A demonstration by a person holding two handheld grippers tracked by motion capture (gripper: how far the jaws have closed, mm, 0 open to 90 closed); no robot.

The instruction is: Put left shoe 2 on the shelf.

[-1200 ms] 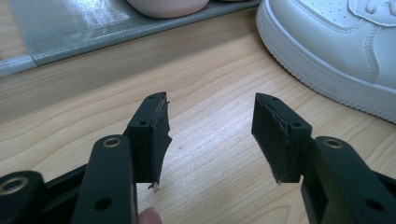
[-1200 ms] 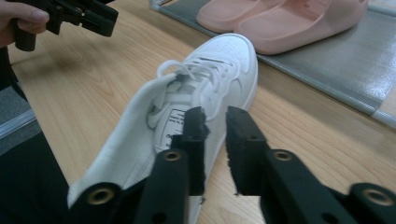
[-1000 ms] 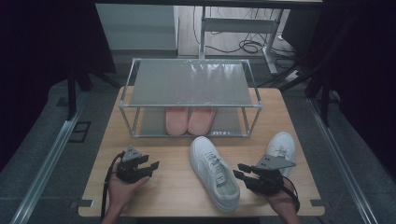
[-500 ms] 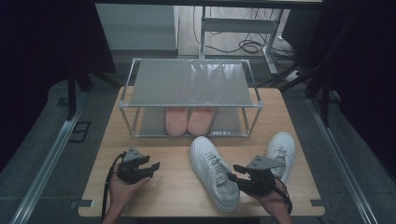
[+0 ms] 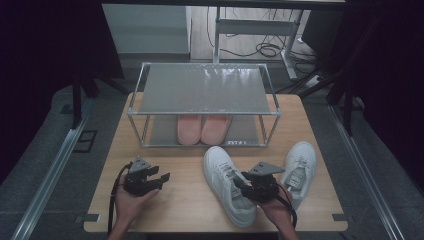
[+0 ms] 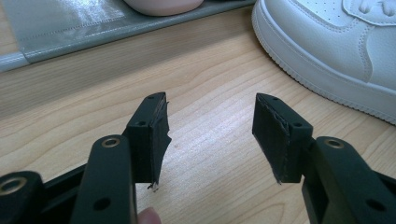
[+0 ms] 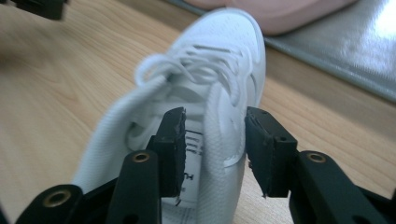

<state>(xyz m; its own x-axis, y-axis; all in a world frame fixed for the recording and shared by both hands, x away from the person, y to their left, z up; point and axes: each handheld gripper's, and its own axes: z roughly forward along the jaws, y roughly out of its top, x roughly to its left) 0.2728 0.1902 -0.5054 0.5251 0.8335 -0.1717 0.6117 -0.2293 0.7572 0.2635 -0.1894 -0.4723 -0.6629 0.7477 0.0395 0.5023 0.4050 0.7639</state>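
Observation:
A white sneaker lies mid-table with its toe toward the rack; it also shows as sneaker and sneaker. My right gripper hovers at its heel opening. In the right gripper view, the right gripper is open and straddles the padded collar wall, one jaw inside the shoe and one outside. A second white sneaker lies to the right. My left gripper is open above bare wood, and the left gripper has nothing between its jaws.
A metal rack with a frosted top shelf stands at the back of the wooden table. A pair of pink shoes sits on its lower shelf. Cables lie on the floor behind.
My right gripper has moved left, from beside the right sneaker to the middle sneaker's heel opening. The left gripper has stayed where it was.

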